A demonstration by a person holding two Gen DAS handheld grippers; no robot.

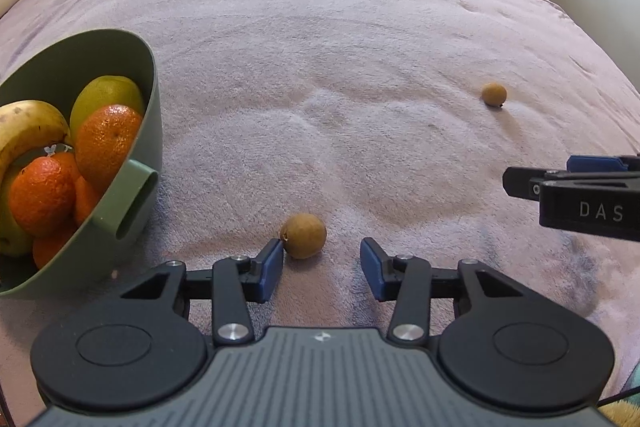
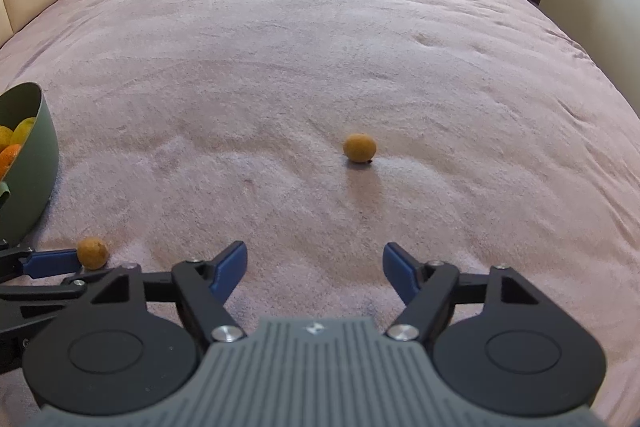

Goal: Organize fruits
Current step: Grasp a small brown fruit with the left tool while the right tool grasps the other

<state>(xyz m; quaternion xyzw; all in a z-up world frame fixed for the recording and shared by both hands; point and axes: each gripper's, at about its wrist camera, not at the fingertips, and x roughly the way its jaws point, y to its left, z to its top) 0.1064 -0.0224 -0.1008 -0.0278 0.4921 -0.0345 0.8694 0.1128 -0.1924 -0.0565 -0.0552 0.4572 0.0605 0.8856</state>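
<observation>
Left gripper (image 1: 322, 259) spread around near brown fruit (image 1: 303, 235), left pad touching (lining up pinch for green bowl (image 1: 150, 115)); right gripper (image 2: 314, 269) spread, empty, facing far fruit (image 2: 359, 147)

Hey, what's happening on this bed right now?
A person with two handheld grippers is gathering fruit into a green bowl holding oranges and a banana. The left gripper is at the nearer brown fruit, one of its fingers touching it, not yet clamped. The right gripper is open, aimed at the farther brown fruit.
</observation>
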